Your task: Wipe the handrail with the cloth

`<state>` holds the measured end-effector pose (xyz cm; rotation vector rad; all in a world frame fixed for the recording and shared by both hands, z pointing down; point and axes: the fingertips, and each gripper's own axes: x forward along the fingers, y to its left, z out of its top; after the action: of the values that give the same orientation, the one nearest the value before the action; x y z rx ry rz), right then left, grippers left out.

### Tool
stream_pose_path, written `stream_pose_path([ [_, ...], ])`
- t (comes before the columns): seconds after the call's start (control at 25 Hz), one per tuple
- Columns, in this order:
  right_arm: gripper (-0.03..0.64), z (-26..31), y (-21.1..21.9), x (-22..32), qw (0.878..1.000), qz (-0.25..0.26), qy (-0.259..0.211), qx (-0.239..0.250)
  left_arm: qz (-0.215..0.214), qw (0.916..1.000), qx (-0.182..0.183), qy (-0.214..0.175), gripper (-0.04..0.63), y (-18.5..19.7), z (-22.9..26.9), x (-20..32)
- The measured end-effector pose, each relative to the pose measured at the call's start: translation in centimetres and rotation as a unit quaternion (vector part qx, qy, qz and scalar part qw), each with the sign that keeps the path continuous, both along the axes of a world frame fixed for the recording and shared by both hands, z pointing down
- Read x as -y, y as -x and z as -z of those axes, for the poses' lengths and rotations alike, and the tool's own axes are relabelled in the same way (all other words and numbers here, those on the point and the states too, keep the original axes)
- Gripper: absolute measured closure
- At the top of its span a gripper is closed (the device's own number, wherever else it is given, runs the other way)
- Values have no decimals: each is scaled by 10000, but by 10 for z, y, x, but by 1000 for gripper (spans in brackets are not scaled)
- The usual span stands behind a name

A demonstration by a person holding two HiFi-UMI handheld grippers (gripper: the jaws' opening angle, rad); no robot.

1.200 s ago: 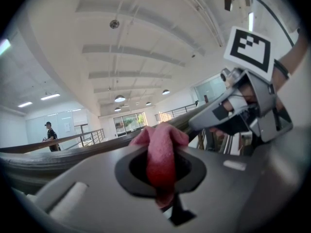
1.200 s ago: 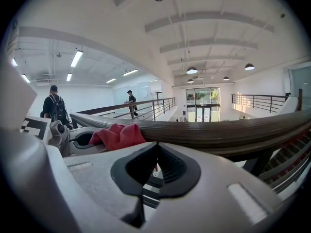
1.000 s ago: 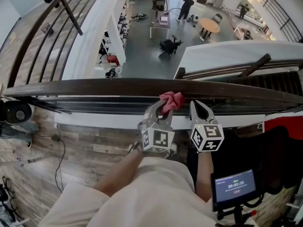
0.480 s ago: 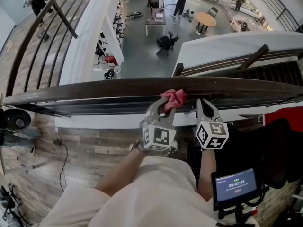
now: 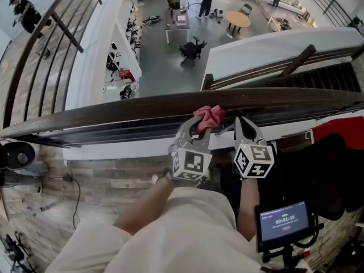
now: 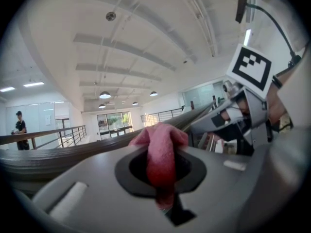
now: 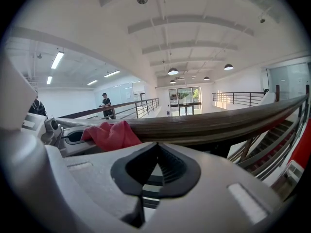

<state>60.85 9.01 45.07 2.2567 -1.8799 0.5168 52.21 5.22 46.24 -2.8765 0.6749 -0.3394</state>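
Gripping the cloth (image 5: pixel 208 117) by one pinched fold, the left gripper (image 5: pixel 199 128) had its jaws closed tight on the pink fabric, and the bunched free part lay on top of the dark handrail (image 5: pixel 114 114). The left gripper view showed the fold (image 6: pixel 163 149) running down between the pads. The right gripper (image 5: pixel 242 124) hung just beside it on the near side of the rail, jaws together with nothing between them.

The main risk looked like the drop. The rail ran along the edge of an open hall, with the lower floor (image 5: pixel 165 56) far beneath, so a cloth that slipped from the pinch would likely go over and be lost. A hard drag along the wood could tug the fold out. The bunch was also small and balled up, so a stroke might polish only a thin strip and miss the sides of the rail. The two tools sat close enough that a sweep to the right could knock one against the other.

Against the pictures from a second and half a second before, little had changed: the same hold, the cloth on the same stretch of rail, perhaps a touch further right, and the head camera tipped so the rail now sloped up to the right
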Motion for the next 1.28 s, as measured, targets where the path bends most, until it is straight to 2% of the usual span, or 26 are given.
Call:
stream_pose_path([
  [0.4,614,14,-50,-14,9999,-133,42,19,-250,9997,46,-53,569,-58,17,-17],
  [1.28,614,-1,-57,-31,9998,-146,-77,123,-139,9999,-49,65,569,-83,2,-32],
])
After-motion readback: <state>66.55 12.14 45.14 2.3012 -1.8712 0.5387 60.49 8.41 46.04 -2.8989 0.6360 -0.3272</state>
